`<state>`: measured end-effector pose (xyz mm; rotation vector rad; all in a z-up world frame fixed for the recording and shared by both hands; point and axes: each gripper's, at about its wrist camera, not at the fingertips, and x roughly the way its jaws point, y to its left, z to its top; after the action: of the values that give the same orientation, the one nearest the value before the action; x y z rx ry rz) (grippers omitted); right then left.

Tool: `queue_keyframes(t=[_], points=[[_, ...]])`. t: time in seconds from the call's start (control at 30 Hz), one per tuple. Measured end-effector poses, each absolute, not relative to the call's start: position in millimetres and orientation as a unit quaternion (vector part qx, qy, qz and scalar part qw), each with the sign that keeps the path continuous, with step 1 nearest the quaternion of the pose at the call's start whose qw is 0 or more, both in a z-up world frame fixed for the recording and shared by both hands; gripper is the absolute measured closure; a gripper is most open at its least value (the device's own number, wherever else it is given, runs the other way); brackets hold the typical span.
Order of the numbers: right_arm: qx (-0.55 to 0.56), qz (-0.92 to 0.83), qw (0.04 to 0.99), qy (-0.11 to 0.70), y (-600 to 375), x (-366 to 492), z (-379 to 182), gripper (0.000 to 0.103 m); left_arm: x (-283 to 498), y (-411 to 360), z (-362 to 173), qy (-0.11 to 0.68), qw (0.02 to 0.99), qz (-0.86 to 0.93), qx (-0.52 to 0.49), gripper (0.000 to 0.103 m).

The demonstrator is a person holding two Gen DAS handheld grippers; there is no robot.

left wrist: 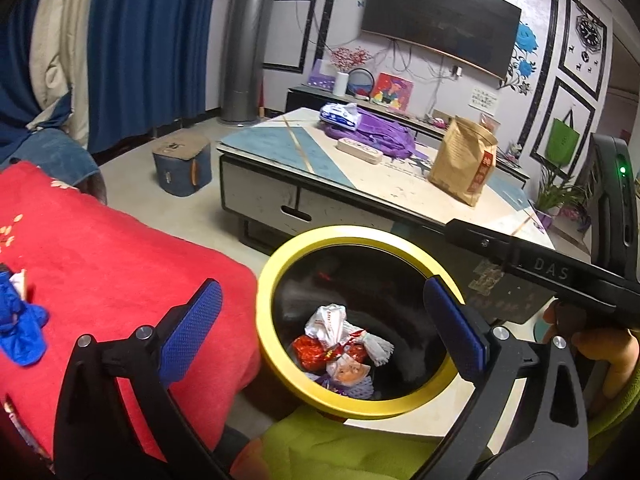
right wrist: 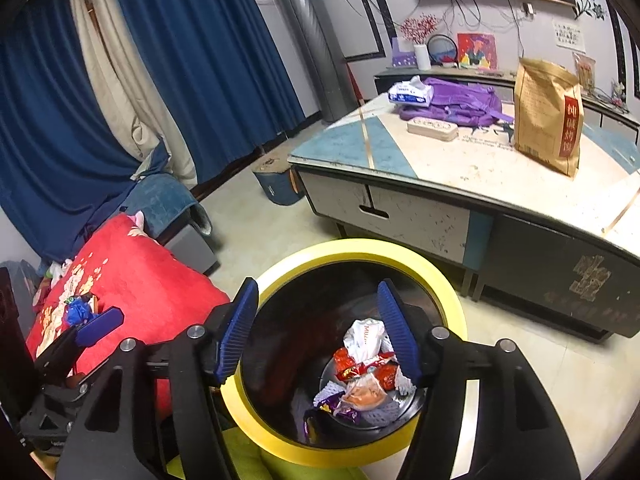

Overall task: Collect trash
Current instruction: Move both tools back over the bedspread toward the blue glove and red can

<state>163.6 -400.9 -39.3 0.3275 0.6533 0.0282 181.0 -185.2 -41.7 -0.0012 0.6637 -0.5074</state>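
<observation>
The bin (right wrist: pixel 280 276) hides its lower wall behind both grippers. The trash (right wrist: pixel 366 368) lies at the bottom (crumpled wrappers), below the left gripper (left wrist: pixel 320 336), spread wide and empty, and the right gripper (right wrist: pixel 320 336), partly open, empty.

- the bin (left wrist: pixel 276 312) has a smooth yellow rim with a satin sheen and a glossy black inner wall.
- the wrappers (right wrist: pixel 362 364) inside look like crinkled shiny plastic film and white paper.
- the left gripper (left wrist: pixel 320 332) has matt black plastic arms, bright metal pivot pins and blue pads (left wrist: pixel 191 330) with a fine dotted texture.
- the right gripper (right wrist: pixel 320 332) carries blue ribbed pads (right wrist: pixel 240 330).
- the red cover (left wrist: pixel 100 248) is soft, fuzzy cloth.
- the table (right wrist: pixel 452 160) top is glossy and scuffed.
- the brown bag (right wrist: pixel 546 116) looks like matt paper.
- the curtains (right wrist: pixel 208 60) are matt cloth.
</observation>
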Motion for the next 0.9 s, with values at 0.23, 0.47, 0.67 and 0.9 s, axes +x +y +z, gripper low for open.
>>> queue_keyframes(t=[0.23, 0.47, 0.67, 0.9], points=[[0.147, 0.028, 0.940, 0.306, -387.9, 158.2, -31.2, 0.037, 174.2, -166.3, -29.7, 0.302, 0.927, -0.220, -0.010, 0.011], [0.136, 0.049, 0.947, 0.287, -371.2, 151.7, -21.4, 0.032, 169.3, -144.9, -18.7, 0.282, 0.939, -0.193, -0.021, 0.011], [0.108, 0.082, 0.954, 0.268, -344.6, 143.9, -14.7, 0.030, 166.8, -121.1, -13.0, 0.273, 0.948, -0.159, -0.027, 0.011], [0.080, 0.119, 0.959, 0.245, -314.9, 134.1, -6.7, 0.026, 164.7, -87.9, -7.0, 0.267, 0.955, -0.119, -0.045, 0.011]])
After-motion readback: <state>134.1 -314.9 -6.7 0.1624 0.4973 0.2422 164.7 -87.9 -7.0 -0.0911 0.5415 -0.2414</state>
